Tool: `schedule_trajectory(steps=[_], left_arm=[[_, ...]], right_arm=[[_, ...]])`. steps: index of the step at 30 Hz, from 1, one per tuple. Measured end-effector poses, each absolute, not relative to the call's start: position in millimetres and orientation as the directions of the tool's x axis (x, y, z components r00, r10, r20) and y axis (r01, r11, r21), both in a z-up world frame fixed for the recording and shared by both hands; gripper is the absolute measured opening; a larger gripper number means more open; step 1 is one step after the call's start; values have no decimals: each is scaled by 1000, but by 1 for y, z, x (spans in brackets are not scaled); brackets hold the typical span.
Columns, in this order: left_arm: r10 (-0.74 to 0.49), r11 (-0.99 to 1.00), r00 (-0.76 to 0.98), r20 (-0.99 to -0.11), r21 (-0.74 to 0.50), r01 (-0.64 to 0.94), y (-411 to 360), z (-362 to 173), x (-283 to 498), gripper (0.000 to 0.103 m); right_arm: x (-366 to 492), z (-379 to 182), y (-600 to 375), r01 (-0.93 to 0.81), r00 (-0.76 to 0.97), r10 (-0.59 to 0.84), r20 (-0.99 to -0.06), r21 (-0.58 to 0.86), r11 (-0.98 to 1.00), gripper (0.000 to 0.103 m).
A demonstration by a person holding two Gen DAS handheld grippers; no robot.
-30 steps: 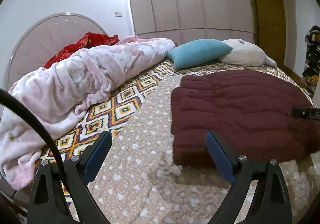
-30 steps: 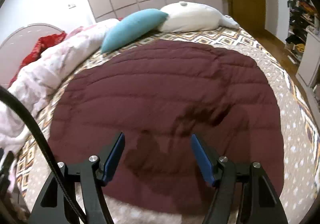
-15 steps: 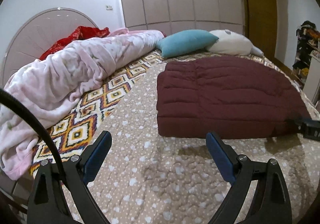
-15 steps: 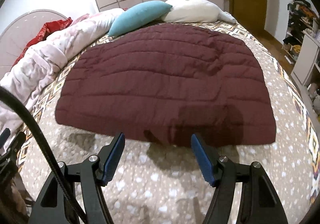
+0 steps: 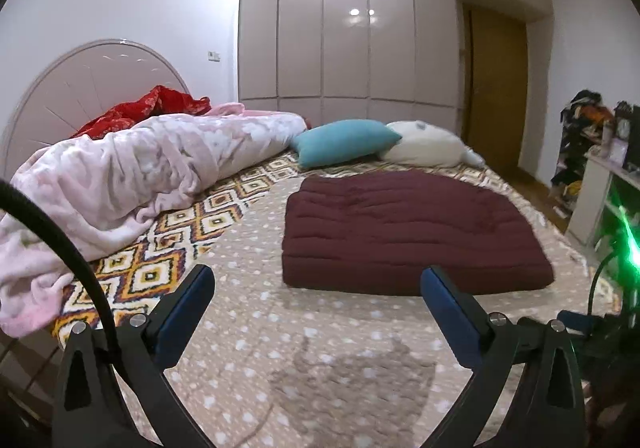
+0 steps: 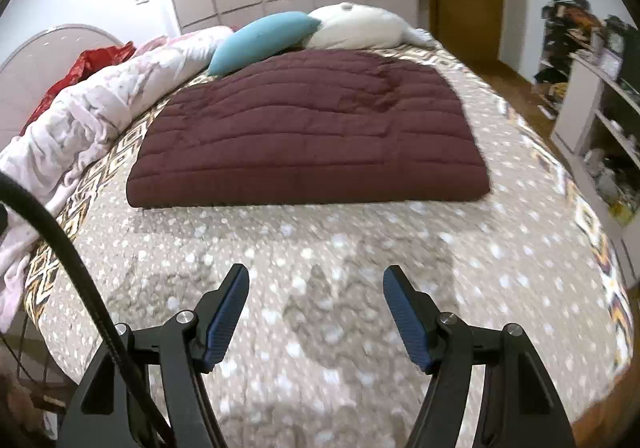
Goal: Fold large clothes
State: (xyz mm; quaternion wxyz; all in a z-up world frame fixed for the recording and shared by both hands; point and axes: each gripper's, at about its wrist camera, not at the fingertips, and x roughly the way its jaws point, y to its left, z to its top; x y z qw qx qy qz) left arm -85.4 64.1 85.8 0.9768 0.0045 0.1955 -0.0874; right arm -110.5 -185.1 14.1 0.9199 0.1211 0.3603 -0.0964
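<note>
Green glare (image 5: 630, 244) left view only; maroon quilt (image 6: 308, 127) both.

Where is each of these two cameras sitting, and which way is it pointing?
Left wrist view: on the left hand-held gripper, facing across the bed to the wardrobe; its open fingers and cable show.
Right wrist view: on the right hand-held gripper, tilted down at the bedspread; open fingers and cable show.
Both share: the folded maroon quilted garment, teal pillow, white pillow, pink blanket.

2 wrist views from the foot of the bed (image 5: 248, 332), both on maroon quilt (image 6: 312, 127)
</note>
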Motion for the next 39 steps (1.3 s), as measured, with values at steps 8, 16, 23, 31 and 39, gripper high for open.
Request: schedule_trajectory(steps=[8,16,23,31,39], left_arm=[[-205,979,914,-349,-71,193,68,97,-141,102],[-254,961,860,-442,-15,276,54,91,-171,102],[-259,954,840,-477,8,299,47,79,-177,102],[-261,950,805,-533,7,313,40,68,-171,102],[-275,943,747,-606,-17,333,36,52,-161,102]], right_arm=[[-174,21,-182,342,725,-189,-662,108,933,77],[-219,22,-165,430,699,-322,-638,17,903,81],[-228,19,-170,480,670,-366,-646,0,877,83],[-226,21,-167,481,670,-387,-634,-27,876,83],[-224,19,-171,488,657,-394,-642,-36,872,84]])
